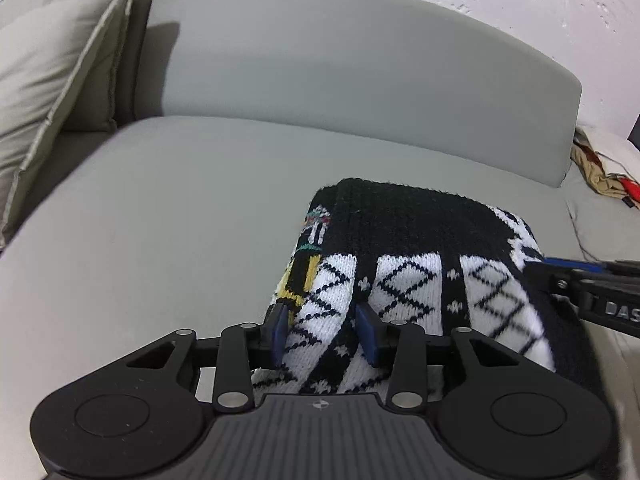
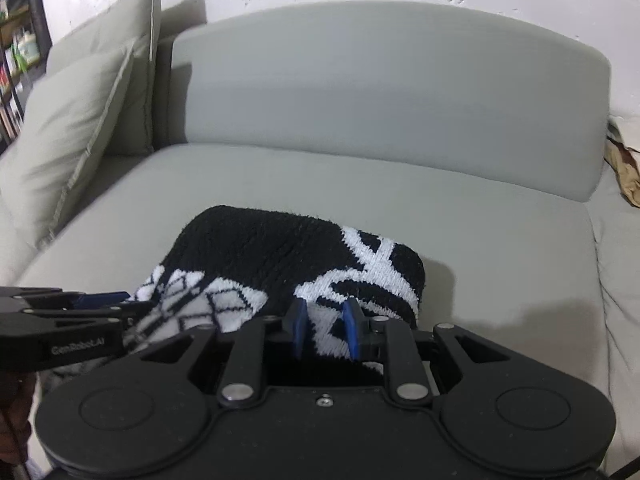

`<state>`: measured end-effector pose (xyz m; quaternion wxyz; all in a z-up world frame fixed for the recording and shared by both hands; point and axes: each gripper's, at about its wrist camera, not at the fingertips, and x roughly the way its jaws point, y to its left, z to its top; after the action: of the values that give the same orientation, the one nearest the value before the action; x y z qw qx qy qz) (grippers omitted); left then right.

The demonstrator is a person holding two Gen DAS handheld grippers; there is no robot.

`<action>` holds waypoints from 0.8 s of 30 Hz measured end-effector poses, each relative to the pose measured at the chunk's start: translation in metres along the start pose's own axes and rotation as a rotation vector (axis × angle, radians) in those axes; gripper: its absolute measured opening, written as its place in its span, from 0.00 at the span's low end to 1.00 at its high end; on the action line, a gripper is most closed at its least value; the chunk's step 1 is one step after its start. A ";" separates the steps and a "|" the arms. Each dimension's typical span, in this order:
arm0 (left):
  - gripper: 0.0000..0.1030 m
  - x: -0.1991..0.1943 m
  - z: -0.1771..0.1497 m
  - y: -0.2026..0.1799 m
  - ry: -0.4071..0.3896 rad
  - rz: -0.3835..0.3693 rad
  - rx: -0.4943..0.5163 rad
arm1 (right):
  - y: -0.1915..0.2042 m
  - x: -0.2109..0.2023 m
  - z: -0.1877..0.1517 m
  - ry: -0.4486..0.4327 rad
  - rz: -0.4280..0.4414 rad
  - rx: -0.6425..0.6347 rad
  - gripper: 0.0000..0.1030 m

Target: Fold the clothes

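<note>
A black-and-white patterned knit sweater (image 1: pixel 420 248) lies folded in a thick bundle on the grey sofa seat (image 1: pixel 160 220). In the left wrist view my left gripper (image 1: pixel 325 334) is shut on the bundle's near left edge, a fold of white diamond-patterned knit pinched between its blue pads (image 1: pixel 370 336). The right gripper's blue-tipped fingers (image 1: pixel 576 270) reach in from the right edge onto the bundle's right side. In the right wrist view my right gripper (image 2: pixel 325 330) is shut on the near right edge of the sweater (image 2: pixel 280 248). The left gripper (image 2: pixel 100 300) comes in from the left.
The grey backrest (image 1: pixel 340 60) stands behind the seat against a white wall. Pale cushions (image 1: pixel 52 80) lean at the left end of the sofa. A crumpled beige cloth (image 1: pixel 600 172) lies past the backrest on the right. Shelves (image 2: pixel 16 52) show at the far left.
</note>
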<state>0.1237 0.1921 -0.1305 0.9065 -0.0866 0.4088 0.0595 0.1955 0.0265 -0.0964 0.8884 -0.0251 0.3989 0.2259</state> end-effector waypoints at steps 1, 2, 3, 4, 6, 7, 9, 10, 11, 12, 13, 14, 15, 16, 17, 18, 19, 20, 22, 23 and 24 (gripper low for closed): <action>0.39 -0.009 0.002 -0.002 0.007 0.014 -0.009 | -0.004 -0.010 0.001 0.006 0.018 0.027 0.25; 0.38 -0.021 0.002 -0.003 0.019 0.041 -0.017 | -0.008 -0.023 0.001 0.018 0.043 0.057 0.35; 0.39 -0.033 0.002 -0.006 0.027 0.074 -0.019 | -0.012 -0.037 -0.001 0.028 0.060 0.082 0.46; 0.39 -0.044 0.001 -0.008 0.030 0.104 -0.018 | -0.016 -0.050 -0.003 0.032 0.071 0.094 0.52; 0.45 -0.069 -0.004 -0.010 0.022 0.146 -0.022 | -0.021 -0.074 -0.009 0.037 0.115 0.113 0.66; 0.46 -0.080 -0.007 -0.011 0.012 0.156 -0.025 | -0.024 -0.086 -0.013 0.040 0.146 0.121 0.71; 0.58 -0.099 -0.013 -0.013 -0.010 0.173 -0.020 | -0.030 -0.107 -0.021 0.043 0.212 0.153 0.81; 0.61 -0.107 -0.016 -0.015 -0.018 0.185 -0.013 | -0.035 -0.116 -0.025 0.044 0.231 0.173 0.82; 0.65 -0.115 -0.020 -0.017 -0.026 0.194 -0.005 | -0.038 -0.123 -0.029 0.047 0.245 0.196 0.85; 0.67 -0.120 -0.022 -0.019 -0.032 0.199 0.003 | -0.041 -0.128 -0.034 0.052 0.257 0.221 0.90; 0.68 -0.124 -0.023 -0.019 -0.033 0.198 0.004 | -0.045 -0.134 -0.038 0.056 0.269 0.246 0.92; 0.70 -0.128 -0.025 -0.019 -0.029 0.193 -0.001 | -0.048 -0.138 -0.042 0.060 0.278 0.275 0.93; 0.71 -0.131 -0.026 -0.019 -0.025 0.188 -0.006 | -0.051 -0.140 -0.045 0.068 0.283 0.300 0.93; 0.71 -0.135 -0.028 -0.018 -0.019 0.175 -0.014 | -0.053 -0.143 -0.048 0.080 0.283 0.322 0.93; 0.71 -0.139 -0.030 -0.015 -0.010 0.155 -0.026 | -0.054 -0.147 -0.051 0.089 0.282 0.342 0.93; 0.73 -0.143 -0.032 -0.014 -0.006 0.142 -0.033 | -0.054 -0.153 -0.053 0.089 0.281 0.349 0.93; 0.74 -0.148 -0.034 -0.013 -0.006 0.136 -0.035 | -0.054 -0.159 -0.055 0.087 0.281 0.355 0.93; 0.75 -0.153 -0.035 -0.012 -0.006 0.131 -0.038 | -0.055 -0.166 -0.055 0.079 0.283 0.351 0.93; 0.75 -0.162 -0.039 -0.010 -0.007 0.125 -0.041 | -0.056 -0.179 -0.055 0.062 0.283 0.346 0.94; 0.76 -0.166 -0.039 -0.009 -0.009 0.127 -0.039 | -0.057 -0.185 -0.054 0.054 0.284 0.351 0.94; 0.77 -0.171 -0.040 -0.008 -0.010 0.127 -0.038 | -0.059 -0.190 -0.054 0.051 0.289 0.363 0.94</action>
<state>-0.0168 0.1700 -0.0278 0.9012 -0.0772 0.4077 0.1251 0.0726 -0.1110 -0.0046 0.8264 0.1867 0.4548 0.2744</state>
